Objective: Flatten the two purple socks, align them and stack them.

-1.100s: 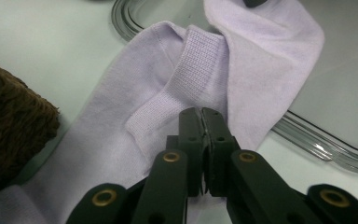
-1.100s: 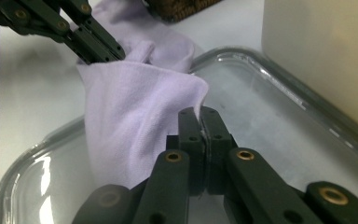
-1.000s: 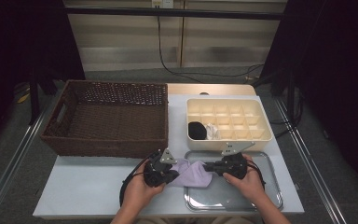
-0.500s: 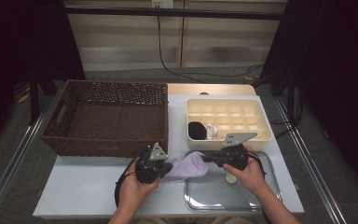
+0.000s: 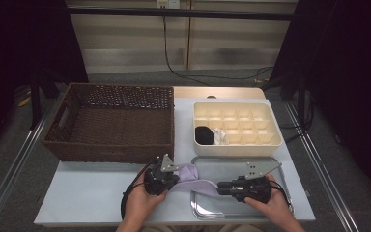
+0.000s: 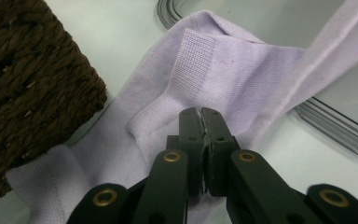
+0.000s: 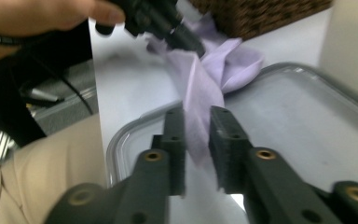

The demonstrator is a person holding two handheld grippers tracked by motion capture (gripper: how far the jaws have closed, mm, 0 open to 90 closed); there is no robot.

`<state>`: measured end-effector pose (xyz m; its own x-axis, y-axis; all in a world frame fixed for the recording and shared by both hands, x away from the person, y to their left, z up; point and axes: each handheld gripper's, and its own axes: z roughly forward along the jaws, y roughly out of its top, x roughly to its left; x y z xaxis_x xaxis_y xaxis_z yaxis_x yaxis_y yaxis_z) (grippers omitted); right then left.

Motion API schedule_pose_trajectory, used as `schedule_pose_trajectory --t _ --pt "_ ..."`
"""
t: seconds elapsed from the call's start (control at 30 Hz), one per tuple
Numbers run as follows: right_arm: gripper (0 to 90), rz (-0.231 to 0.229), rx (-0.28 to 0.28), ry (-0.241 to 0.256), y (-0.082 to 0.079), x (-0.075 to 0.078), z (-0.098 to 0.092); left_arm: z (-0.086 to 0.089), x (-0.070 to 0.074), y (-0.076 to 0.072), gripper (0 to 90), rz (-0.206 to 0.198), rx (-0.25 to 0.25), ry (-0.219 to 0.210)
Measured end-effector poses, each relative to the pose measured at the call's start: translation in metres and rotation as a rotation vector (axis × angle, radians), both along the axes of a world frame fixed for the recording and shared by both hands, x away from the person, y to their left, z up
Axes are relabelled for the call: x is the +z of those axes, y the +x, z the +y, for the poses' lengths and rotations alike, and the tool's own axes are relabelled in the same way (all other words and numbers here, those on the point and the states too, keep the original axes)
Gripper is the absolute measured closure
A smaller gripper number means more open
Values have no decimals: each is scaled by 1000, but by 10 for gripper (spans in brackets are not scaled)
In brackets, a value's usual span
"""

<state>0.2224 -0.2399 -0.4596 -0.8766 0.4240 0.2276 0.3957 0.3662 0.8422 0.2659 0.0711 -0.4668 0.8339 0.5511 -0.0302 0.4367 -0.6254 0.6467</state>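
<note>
Our left gripper was clenched on the lilac sock: in the left gripper view its jaws stood closed on a raised fold of the knit, beside the ribbed cuff band. Our right gripper had the other end of the sock between its jaws; in the right gripper view a narrow strip of fabric ran up through the gap, and we could not tell whether the pads pinched it or merely flanked it, since a gap showed on both sides of the cloth.

From the left gripper the sock ran toward the right gripper, so its long axis lay across the table, left to right, sagging a little between the two tools. The bunched cuff end sat at the left, just beside the front corner of the wicker basket; the thin stretched end pointed right, over the near left rim of the metal tray. The sock hung just off the table between us.

We judged the left hand nearer the basket and the right nearer the divided cream box behind the tray, so a move either way would turn on which end was let go first.
</note>
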Motion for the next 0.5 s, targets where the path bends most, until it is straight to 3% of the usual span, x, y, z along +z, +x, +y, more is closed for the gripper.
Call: schedule_pose_trajectory --t 0.23,0.37,0.5 --pt "642 10 -87 55 17 4 -27 1 -1 0 875 2 0 -6" --pt "646 24 -149 37 30 3 -34 1 -1 1 875 0 -4 -5" --pt "643 37 -152 4 40 -2 -24 1 -1 0 873 -3 -6 -7"
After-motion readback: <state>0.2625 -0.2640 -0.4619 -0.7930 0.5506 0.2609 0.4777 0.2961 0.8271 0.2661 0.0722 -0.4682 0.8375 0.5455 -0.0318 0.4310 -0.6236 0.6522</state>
